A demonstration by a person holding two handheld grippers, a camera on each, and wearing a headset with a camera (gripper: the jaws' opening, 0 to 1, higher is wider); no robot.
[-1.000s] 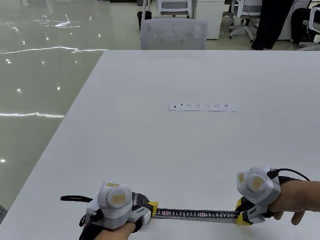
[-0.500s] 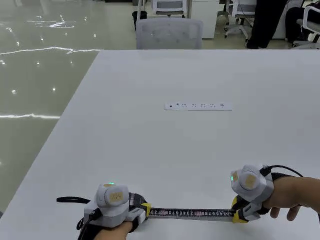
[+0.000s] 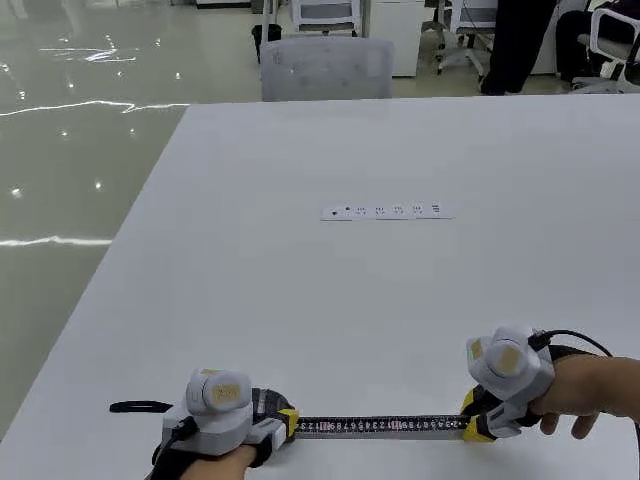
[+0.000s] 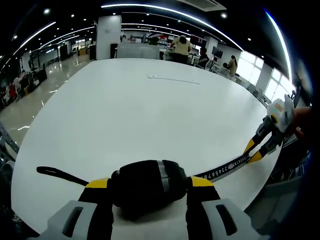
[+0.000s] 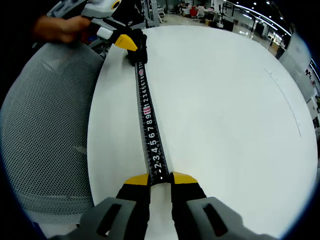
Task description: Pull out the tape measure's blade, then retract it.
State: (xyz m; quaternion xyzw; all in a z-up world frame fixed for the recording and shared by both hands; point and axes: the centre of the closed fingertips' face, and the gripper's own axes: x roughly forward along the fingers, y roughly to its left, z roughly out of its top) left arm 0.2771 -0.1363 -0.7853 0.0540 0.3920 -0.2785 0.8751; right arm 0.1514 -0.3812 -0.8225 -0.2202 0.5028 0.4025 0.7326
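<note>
Head view: white bench (image 3: 350, 300) runs through the middle of the frame, and both tools sit along the lower edge.

Left hand-held gripper (image 3: 275, 425), lower left: jaws are closed around the black case of the tape measure (image 4: 150, 187). The yellow fingertips press on either side of the case. The case rests on the bench near its front edge. A black wrist strap (image 3: 135, 407) trails flat on the bench surface to the left of the case.

Right hand-held gripper (image 5: 160, 178), lower right of head view: jaws are pinched together on the free end of the blade (image 5: 149, 125). The blade is pulled out and runs straight between the two grippers, low over the bench. Its black face shows white numerals, with 2 nearest the right jaws.

A white power strip (image 3: 385, 211) lies in the centre of the head view, well apart from the tape. A grey chair (image 3: 325, 68) stands at the far edge of the bench, top centre.
</note>
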